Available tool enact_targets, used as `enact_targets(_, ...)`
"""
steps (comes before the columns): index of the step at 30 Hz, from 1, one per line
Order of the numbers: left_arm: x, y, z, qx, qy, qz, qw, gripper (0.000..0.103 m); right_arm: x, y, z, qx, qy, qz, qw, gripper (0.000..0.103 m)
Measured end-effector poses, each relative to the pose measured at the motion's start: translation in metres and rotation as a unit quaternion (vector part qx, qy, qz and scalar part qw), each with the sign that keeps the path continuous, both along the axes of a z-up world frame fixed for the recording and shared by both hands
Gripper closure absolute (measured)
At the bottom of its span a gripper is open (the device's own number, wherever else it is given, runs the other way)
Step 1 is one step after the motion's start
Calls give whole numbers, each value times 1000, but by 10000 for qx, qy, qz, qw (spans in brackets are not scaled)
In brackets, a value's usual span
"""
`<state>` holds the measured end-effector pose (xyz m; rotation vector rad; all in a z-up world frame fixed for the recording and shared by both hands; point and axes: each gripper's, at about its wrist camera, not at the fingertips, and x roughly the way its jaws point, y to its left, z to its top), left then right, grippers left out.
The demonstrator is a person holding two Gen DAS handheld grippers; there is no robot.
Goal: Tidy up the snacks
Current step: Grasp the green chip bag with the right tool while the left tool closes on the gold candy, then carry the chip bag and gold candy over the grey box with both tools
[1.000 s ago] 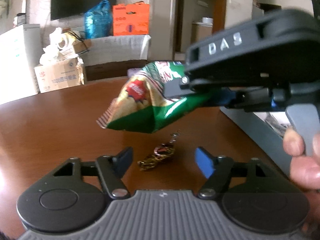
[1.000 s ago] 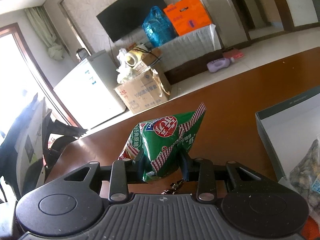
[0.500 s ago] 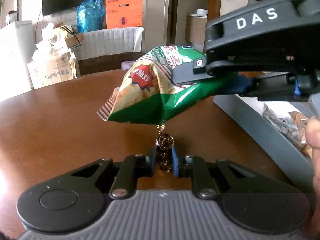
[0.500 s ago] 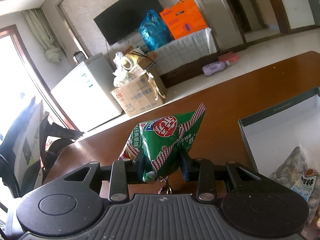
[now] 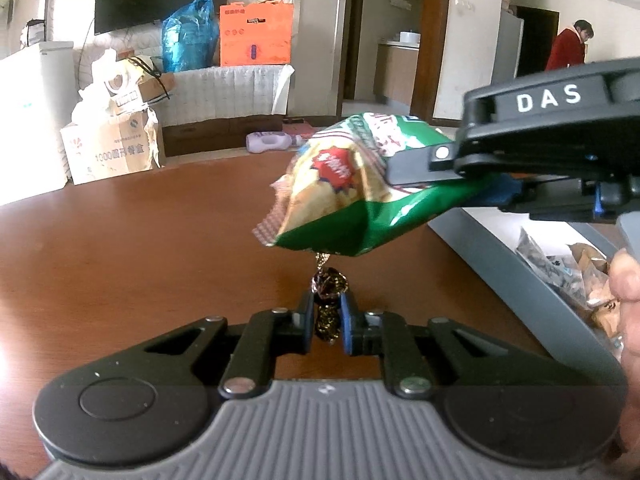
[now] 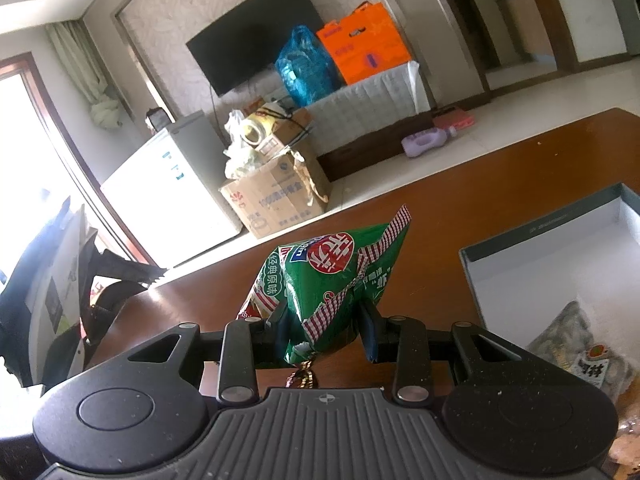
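Since a second ago my left gripper (image 5: 326, 326) fingers clamped the wrapped candy (image 5: 329, 288), now lifted off the brown surface (image 5: 120, 264). Right gripper (image 6: 326, 330) still pinches green chip bag (image 6: 324, 280) above it, grey box (image 6: 540, 236) beyond.

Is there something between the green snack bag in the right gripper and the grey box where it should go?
Nothing visible blocks it. The green snack bag, held above the table by the right gripper, has only bare table between it and the grey box.
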<state>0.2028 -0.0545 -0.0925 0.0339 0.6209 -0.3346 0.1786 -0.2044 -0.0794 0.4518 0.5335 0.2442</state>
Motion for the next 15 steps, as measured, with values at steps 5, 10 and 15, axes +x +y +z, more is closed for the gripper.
enact_targets(5,-13,-2,4,75,-73,-19,9999,94,-7,-3,2,17,-53,11,10000,67)
enact_targets(10,-25,-6,10,145,-156,42,9998,94,-13,-8,5,58,-100,-40,9999,67)
enact_targets(15,-32,-4,17,182,-209,141,9995,94,-22,-14,7,114,-144,-94,9998,67)
